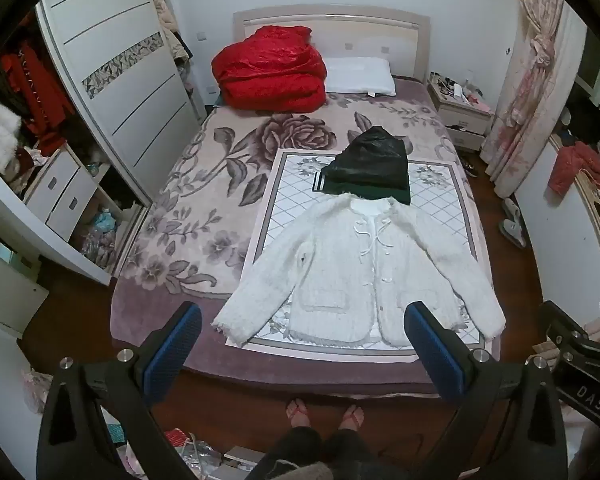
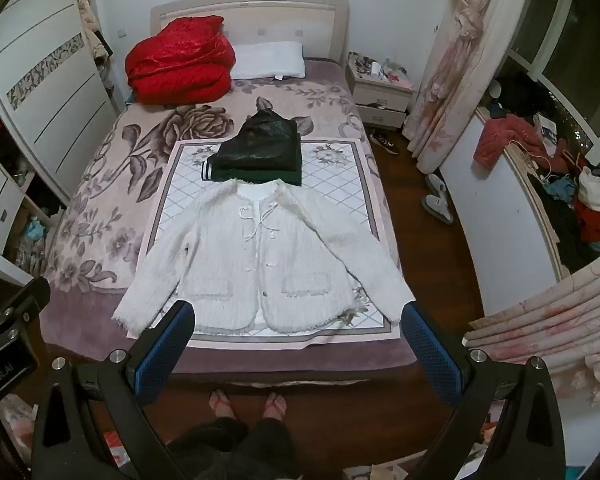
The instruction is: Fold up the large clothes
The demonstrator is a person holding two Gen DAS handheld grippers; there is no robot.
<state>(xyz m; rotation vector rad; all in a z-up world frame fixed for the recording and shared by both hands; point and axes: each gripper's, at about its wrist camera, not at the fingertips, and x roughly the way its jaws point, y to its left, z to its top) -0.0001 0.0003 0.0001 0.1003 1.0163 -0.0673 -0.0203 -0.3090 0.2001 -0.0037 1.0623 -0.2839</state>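
Note:
A white fluffy cardigan (image 1: 356, 276) lies flat, front up, sleeves spread, on a white patterned mat (image 1: 296, 200) at the foot of the bed; it also shows in the right wrist view (image 2: 260, 264). A folded black and green jacket (image 1: 370, 166) lies just beyond its collar, also in the right wrist view (image 2: 260, 152). My left gripper (image 1: 304, 320) is open and empty, held above the bed's foot edge before the cardigan's hem. My right gripper (image 2: 298, 320) is open and empty, likewise near the hem.
A red quilt (image 1: 270, 70) and white pillow (image 1: 360, 76) sit at the headboard. A wardrobe (image 1: 112, 80) stands left, a nightstand (image 2: 380, 92) and curtains (image 2: 456, 60) right. Slippers (image 2: 436, 198) lie on the floor. The person's feet (image 1: 324, 416) stand at the bed's foot.

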